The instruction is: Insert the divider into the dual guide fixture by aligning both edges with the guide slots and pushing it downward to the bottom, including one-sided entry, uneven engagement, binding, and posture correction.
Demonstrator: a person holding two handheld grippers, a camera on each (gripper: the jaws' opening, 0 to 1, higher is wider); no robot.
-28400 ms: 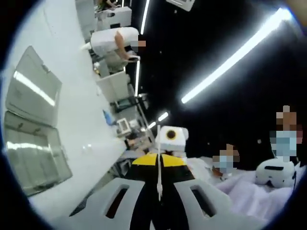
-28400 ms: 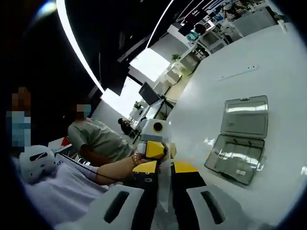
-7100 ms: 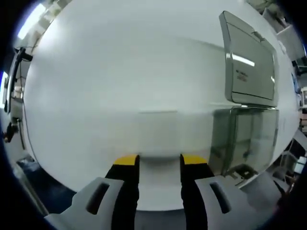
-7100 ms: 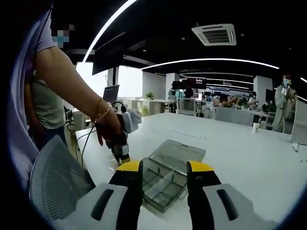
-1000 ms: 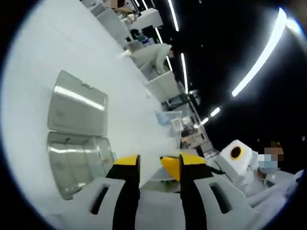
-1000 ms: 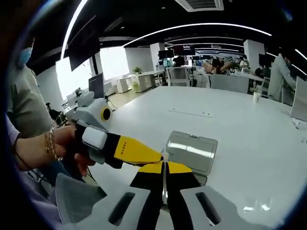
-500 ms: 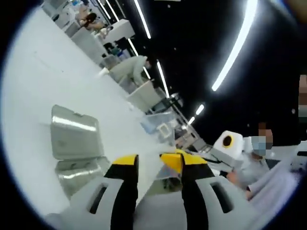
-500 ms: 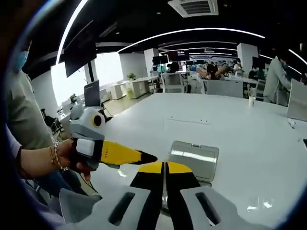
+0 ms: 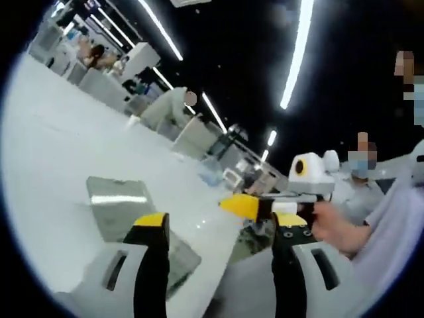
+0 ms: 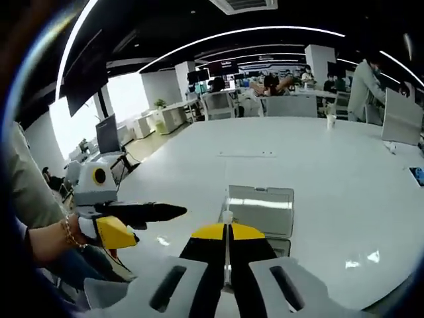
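My right gripper (image 10: pixel 227 230) is shut on the divider (image 10: pixel 227 217), a thin clear sheet seen edge-on between its yellow-tipped jaws. It is held up in the air above the fixture, a clear plastic box (image 10: pixel 281 246) with its lid (image 10: pixel 260 211) lying open on the white table. My left gripper (image 9: pixel 217 222) stands wide open with nothing between its jaws. It also shows in the right gripper view, where the left gripper (image 10: pixel 156 225) hangs to the left of the divider, apart from it. The right gripper (image 9: pixel 242 205) reaches in from the right above the box (image 9: pixel 126 207).
The white table (image 10: pixel 344 199) spreads wide around the box. A person's hand (image 9: pixel 334 226) holds the right gripper; a braceleted wrist (image 10: pixel 56 242) holds the left. Office desks, chairs and several people stand far behind.
My left gripper has opened wider and drawn back to the left, away from the divider's tip. The right gripper stays shut on the divider. Both cameras have shifted.
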